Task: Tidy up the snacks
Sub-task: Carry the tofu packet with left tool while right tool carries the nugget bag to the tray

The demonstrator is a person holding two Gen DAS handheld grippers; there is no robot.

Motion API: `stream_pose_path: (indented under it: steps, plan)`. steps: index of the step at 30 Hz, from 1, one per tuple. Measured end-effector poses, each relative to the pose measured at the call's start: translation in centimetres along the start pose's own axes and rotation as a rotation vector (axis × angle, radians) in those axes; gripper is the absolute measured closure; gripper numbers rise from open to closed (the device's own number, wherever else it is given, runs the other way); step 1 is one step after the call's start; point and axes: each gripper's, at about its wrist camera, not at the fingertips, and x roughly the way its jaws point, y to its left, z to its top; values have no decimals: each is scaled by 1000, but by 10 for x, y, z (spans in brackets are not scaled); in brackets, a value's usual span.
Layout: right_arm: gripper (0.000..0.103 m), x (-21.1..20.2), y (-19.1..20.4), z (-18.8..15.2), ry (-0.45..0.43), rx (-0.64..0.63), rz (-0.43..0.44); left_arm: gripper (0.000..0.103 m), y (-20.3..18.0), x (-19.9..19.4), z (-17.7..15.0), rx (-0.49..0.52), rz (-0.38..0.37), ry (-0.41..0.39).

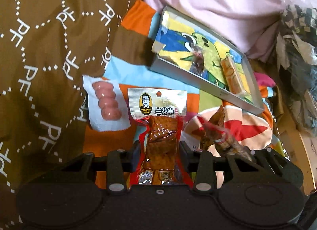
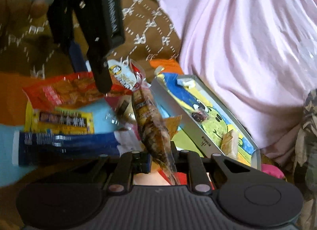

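Both grippers you held, left gripper [image 1: 160, 148] clamping the tofu packet [image 1: 158, 130] and right gripper [image 2: 160, 156] clamping the fish packet [image 2: 152, 123], had closed on snacks, with only two in the tray [image 1: 233, 93].

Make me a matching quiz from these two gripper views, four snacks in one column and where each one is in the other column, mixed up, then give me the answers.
Things:
1. red tofu skewer packet
2. clear packet with a brown fish-like snack
3. pink sausage links
4. tan snack bar

Places:
A. lying in the picture-lined tray
B. held in the right hand-held gripper
C. held in the left hand-held gripper
D. lying loose on the bedding, left of the tofu packet

Pairs: 1-C, 2-B, 3-D, 4-A
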Motion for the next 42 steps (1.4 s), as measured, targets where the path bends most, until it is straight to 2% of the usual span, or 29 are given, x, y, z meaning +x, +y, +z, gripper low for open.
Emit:
stream_pose_path:
  steps: [6, 13, 22, 31, 37, 42]
  plan:
    - [85, -5, -10, 2, -35, 60, -27, 60, -4, -3, 2, 14, 1, -25]
    - [85, -3, -23, 3, -37, 122, -64, 60, -13, -4, 10, 3, -27, -46]
    - [85, 9, -56, -7, -26, 257, -125, 60, -46, 1, 34, -3, -58, -116]
    - [85, 38, -117, -22, -13, 435, -256, 59, -97, 52, 84, -52, -79, -181]
    - [85, 64, -156, -32, 7, 560, -304, 59, -127, 93, 118, -46, -48, -185]
    - [85, 87, -181, -43, 41, 648, -330, 58, -144, 127, 135, -11, -12, -170]
